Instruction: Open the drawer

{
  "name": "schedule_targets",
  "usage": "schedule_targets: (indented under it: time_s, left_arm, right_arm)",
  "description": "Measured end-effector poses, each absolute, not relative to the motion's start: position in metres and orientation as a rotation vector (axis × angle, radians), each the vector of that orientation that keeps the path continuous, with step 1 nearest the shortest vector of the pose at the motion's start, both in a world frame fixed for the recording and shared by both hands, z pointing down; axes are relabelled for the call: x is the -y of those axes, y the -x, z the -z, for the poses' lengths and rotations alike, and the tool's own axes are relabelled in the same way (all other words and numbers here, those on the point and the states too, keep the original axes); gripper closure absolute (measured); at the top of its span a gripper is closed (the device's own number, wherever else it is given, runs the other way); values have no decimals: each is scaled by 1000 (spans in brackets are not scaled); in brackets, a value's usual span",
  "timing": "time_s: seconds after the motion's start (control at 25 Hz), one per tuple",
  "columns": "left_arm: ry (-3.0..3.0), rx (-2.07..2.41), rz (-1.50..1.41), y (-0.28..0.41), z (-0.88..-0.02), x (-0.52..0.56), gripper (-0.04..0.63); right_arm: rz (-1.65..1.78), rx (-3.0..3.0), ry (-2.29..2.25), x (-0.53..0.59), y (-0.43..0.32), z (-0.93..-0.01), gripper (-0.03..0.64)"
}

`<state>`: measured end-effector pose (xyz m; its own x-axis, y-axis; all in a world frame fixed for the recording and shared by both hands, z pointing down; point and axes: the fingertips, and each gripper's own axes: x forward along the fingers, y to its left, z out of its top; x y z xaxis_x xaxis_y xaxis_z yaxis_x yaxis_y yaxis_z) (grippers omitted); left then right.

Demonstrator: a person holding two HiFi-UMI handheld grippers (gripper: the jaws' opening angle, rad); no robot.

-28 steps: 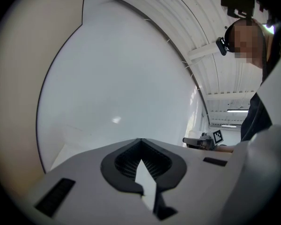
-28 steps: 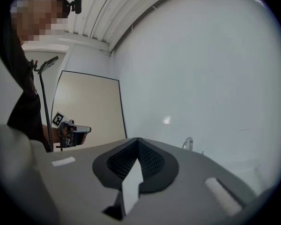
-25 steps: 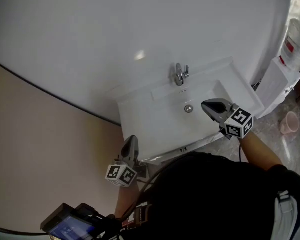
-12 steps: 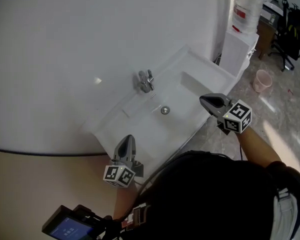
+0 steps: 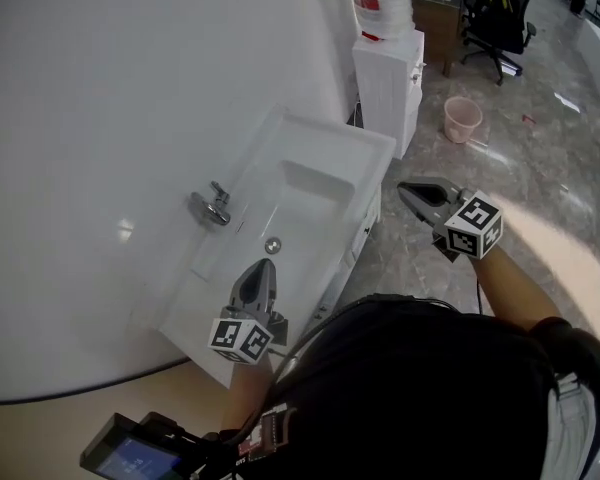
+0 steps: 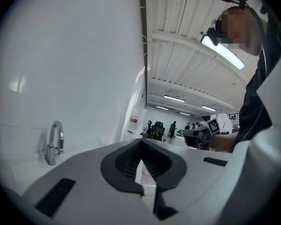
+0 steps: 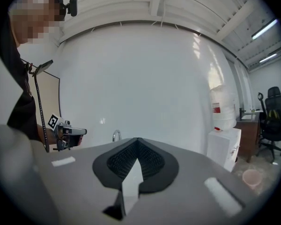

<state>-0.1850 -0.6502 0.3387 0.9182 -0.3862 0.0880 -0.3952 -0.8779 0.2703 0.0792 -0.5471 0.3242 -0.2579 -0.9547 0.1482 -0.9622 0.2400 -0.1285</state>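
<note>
White washbasin (image 5: 335, 140) against a white wall. The drawer (image 5: 364, 230) sits just beneath its front edge, seemingly shut. Left gripper (image 5: 265, 266) over the basin, right gripper (image 5: 407, 189) beside it, both clenched and empty. The drawer looks rigid and smooth, so its top lip is probably the best hold.

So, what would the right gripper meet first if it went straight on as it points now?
Probably the white wall behind the sink, right of the faucet in its view; depth is unclear.

White curved wall (image 5: 110, 88); grey marble floor (image 5: 550, 168); white water dispenser (image 5: 388, 78); pink bucket (image 5: 463, 119); black office chair (image 5: 500, 8).
</note>
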Motion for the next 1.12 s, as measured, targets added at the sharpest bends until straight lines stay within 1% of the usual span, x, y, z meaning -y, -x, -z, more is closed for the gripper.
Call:
schedule_targets:
  time_s: [0.36,0.6,0.88,1.12]
  left_arm:
    - [-2803,445,-132,-8,-359,574,604]
    - [-2768,329,-229,-112,-388,525,604]
    - [-2665,215,-298,-179,-425,524,604]
    - [-2588,34,-384,-209,-476,534,604]
  right_arm:
    - [-251,2423,-1941,457,-235,-331,623]
    - [-247,2396,-1974,412,-318,-341,623]
    - [-299,2302,-2063,396,-376,-360,623]
    - [-383,2137,-2206,405,-390,-391,623]
